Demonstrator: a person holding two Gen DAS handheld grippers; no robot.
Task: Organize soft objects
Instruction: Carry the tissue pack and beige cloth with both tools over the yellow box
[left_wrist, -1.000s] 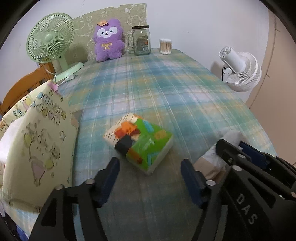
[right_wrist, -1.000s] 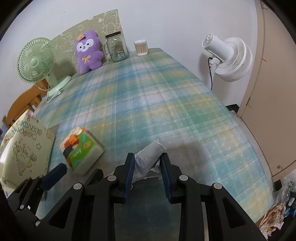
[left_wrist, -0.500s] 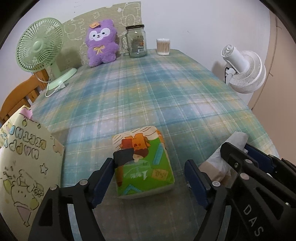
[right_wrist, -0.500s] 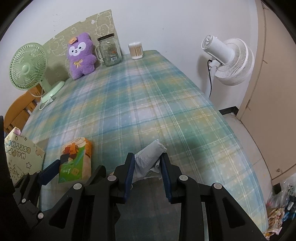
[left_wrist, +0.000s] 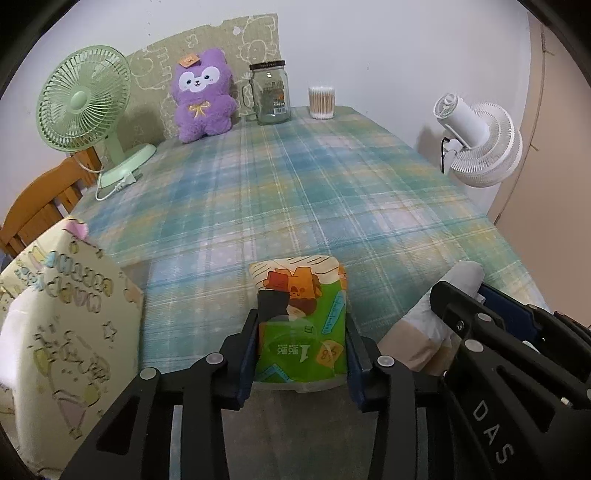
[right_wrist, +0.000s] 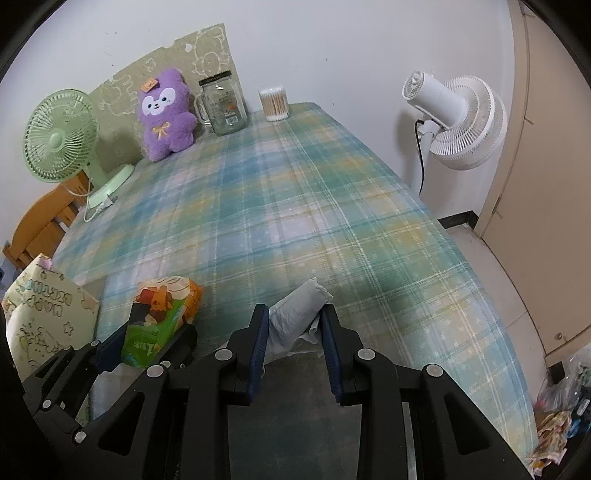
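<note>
A tissue pack (left_wrist: 301, 332) printed in green and orange lies on the plaid tablecloth (left_wrist: 295, 192) near the front edge. My left gripper (left_wrist: 301, 325) straddles it; its jaws are closing and the blue pads press on both sides of the pack. Just right of it, my right gripper (right_wrist: 294, 315) is shut on a pale grey soft bundle (right_wrist: 295, 314), which sticks out past the fingertips. The same bundle (left_wrist: 443, 310) shows in the left wrist view. A purple plush toy (left_wrist: 203, 99) sits upright at the far end of the table.
A cartoon-printed paper bag (left_wrist: 66, 332) stands open at the table's left front. At the back are a green desk fan (left_wrist: 83, 99), a glass jar (left_wrist: 271, 94) and a cotton swab tub (left_wrist: 322, 101). A white fan (left_wrist: 480, 144) stands off the right edge, a wooden chair (left_wrist: 40, 199) at the left.
The left gripper lined up over the tissue pack and its jaws came in from wide open onto the pack's sides. The right gripper kept its hold on the grey bundle.
</note>
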